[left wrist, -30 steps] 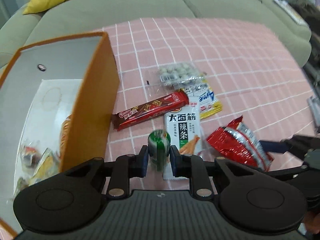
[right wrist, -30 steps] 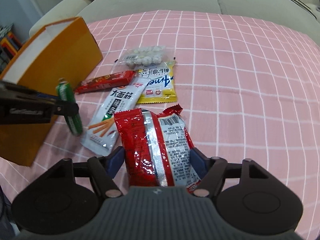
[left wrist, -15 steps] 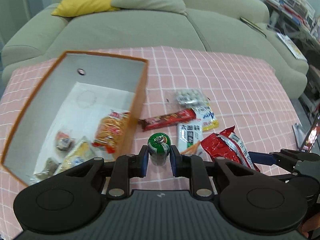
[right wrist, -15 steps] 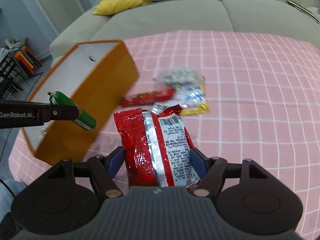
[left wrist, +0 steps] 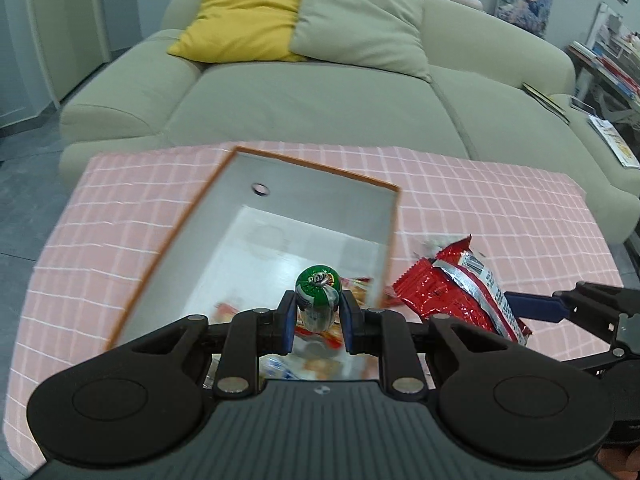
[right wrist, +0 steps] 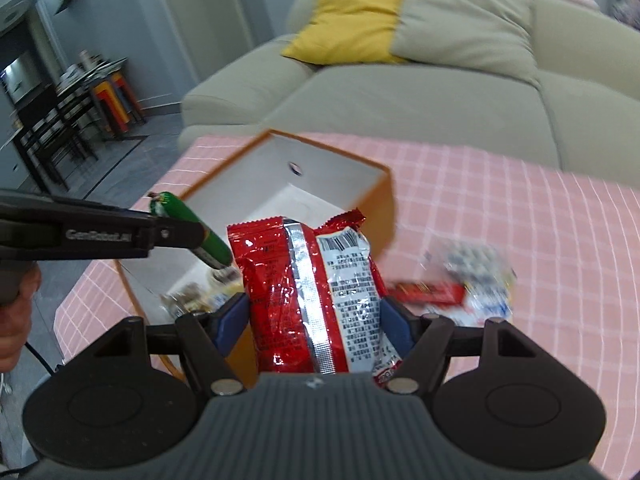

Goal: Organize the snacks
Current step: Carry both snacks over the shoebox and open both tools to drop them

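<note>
My left gripper (left wrist: 317, 314) is shut on a green sausage stick (left wrist: 318, 298), held above the near end of the open orange box (left wrist: 394, 216). The right wrist view shows the same green stick (right wrist: 200, 232) slanting out of the left gripper (right wrist: 182, 234) over the box (right wrist: 382, 204). My right gripper (right wrist: 314, 320) is shut on a red foil snack bag (right wrist: 312, 288), lifted just right of the box; the left wrist view shows that bag (left wrist: 464, 288) beside the box's right wall. Several snacks lie on the box floor.
A pink checked cloth (left wrist: 480, 208) covers the table. A red bar (right wrist: 424, 294) and blurred packets (right wrist: 476, 272) lie right of the box. A green sofa (left wrist: 320, 92) with a yellow cushion (left wrist: 244, 16) stands behind. A hand (right wrist: 16, 320) grips the left handle.
Both grippers have risen and swung left toward the box, carrying the green stick and the red bag. The stick went from beside the box's outer wall to above its inside.
</note>
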